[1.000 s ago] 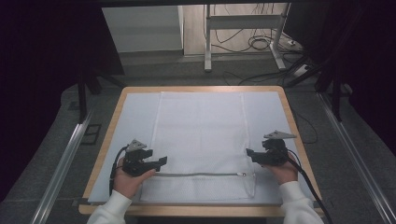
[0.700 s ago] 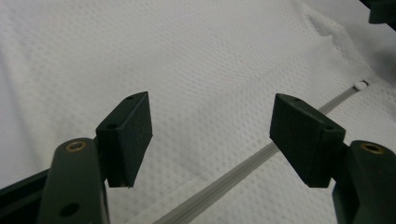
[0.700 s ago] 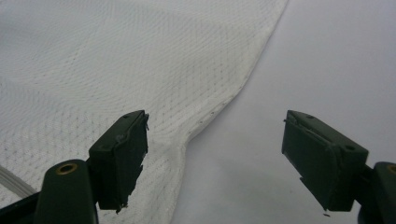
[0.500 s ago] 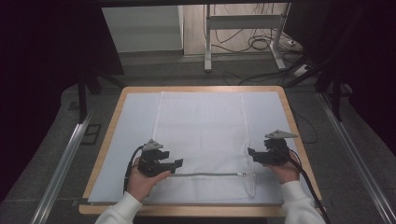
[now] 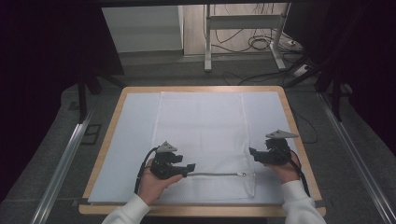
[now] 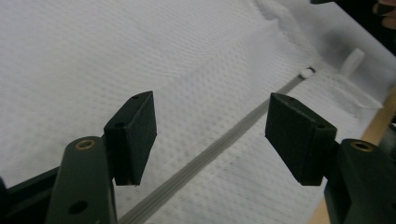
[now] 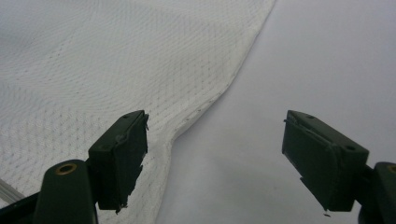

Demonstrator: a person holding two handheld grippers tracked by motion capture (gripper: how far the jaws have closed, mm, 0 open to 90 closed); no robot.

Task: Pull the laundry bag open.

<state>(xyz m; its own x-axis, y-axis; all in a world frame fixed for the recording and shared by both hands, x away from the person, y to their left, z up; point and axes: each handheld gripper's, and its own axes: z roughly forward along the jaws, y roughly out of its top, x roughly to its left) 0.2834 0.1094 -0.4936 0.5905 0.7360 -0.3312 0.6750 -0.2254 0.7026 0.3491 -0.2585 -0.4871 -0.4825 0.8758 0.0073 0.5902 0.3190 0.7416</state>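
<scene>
The white mesh bag [image 5: 201,140] lies flat on the pale sheet [image 5: 126,140] that covers the wooden table [image 5: 299,140], its grey zipper [image 5: 215,174] running along the bag's near end with the white pull [image 6: 307,73] at the zipper's right end. The left gripper [image 5: 187,169] sits over the zipper's left end, its 2 jaws wide apart but just closing a little, straddling the zipper without touching it. The right gripper [image 5: 254,154] hovers at the bag's right edge just beyond the pull, jaws spread wide and holding nothing.
</scene>
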